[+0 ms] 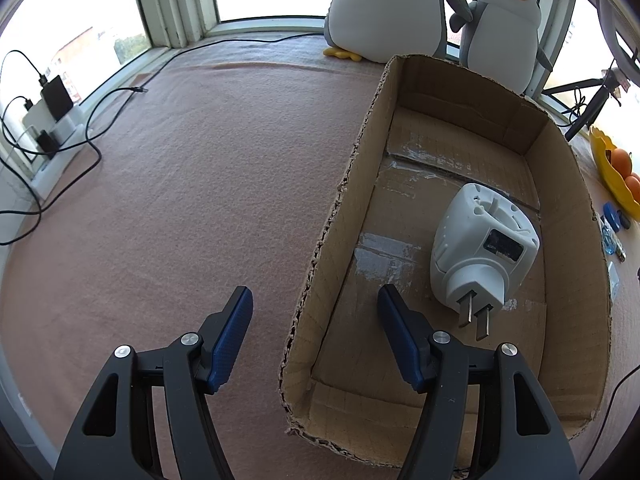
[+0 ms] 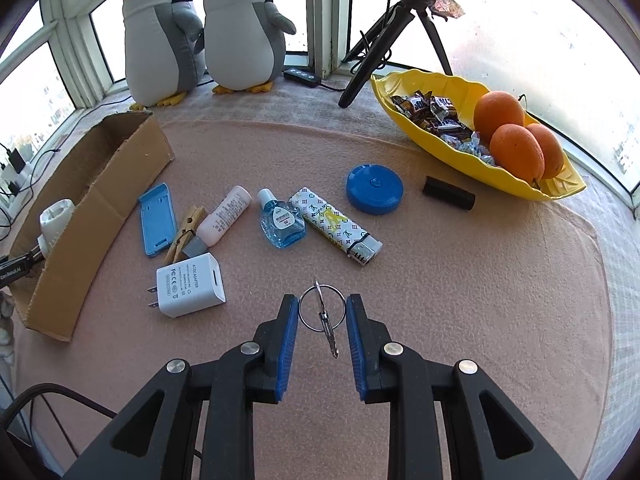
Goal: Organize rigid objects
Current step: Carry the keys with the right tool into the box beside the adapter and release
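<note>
Two grey-and-white plush penguins point(image 2: 200, 32) with yellow beaks and feet stand side by side at the window, on the pink felt-covered surface point(image 2: 460, 280). Right of them a black tripod point(image 2: 384, 36) is planted beside a yellow leaf-shaped plastic dish point(image 2: 560, 188) holding three oranges point(image 2: 516, 148) and wrapped sweets point(image 2: 432, 114). At the far left, a white power strip point(image 1: 60, 136) with black chargers plugged in trails black cables point(image 1: 92, 148) along the sill.

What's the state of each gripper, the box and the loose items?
left gripper: open, straddling cardboard box wall.
right gripper: shut on key ring.
cardboard box: open-topped, one item inside.
plug adapter: lying in box, prongs exposed.
eye-drop bottle: capped, lying flat.
blue round case: closed.
</note>
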A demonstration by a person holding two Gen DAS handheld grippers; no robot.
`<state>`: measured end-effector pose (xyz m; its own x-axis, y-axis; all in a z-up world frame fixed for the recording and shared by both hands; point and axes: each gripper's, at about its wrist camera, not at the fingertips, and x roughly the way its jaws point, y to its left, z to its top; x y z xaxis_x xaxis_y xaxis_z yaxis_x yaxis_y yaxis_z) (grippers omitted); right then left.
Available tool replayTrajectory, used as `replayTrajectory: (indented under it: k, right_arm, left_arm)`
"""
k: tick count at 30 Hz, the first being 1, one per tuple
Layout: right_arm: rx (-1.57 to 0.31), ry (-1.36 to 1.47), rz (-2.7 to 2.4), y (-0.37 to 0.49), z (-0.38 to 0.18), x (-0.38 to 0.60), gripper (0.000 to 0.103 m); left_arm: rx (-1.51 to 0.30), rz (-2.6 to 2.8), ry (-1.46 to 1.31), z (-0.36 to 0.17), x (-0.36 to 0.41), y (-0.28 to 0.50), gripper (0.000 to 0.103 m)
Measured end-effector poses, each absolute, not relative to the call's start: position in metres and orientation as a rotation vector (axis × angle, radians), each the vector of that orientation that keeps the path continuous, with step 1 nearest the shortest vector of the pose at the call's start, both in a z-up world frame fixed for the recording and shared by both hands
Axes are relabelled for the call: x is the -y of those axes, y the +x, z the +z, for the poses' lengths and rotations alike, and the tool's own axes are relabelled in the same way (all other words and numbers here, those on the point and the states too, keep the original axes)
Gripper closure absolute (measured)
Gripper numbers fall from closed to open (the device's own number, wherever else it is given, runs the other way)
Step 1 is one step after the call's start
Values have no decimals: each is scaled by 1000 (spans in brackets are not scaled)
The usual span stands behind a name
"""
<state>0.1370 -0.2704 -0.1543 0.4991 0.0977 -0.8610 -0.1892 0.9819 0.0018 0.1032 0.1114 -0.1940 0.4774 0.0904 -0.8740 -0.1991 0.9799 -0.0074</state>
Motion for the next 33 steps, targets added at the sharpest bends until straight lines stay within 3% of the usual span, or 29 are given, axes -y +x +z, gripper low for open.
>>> replayTrajectory:
  k: [15, 33]
  right_arm:
    - [-942, -118, 386, 140, -110, 180, 81]
    - [-954, -183, 647, 106, -123, 63, 81]
  left_arm:
    - [-1058, 179, -114, -194, -111, 103, 38]
    - [-1042, 181, -123, -194, -111, 100, 38]
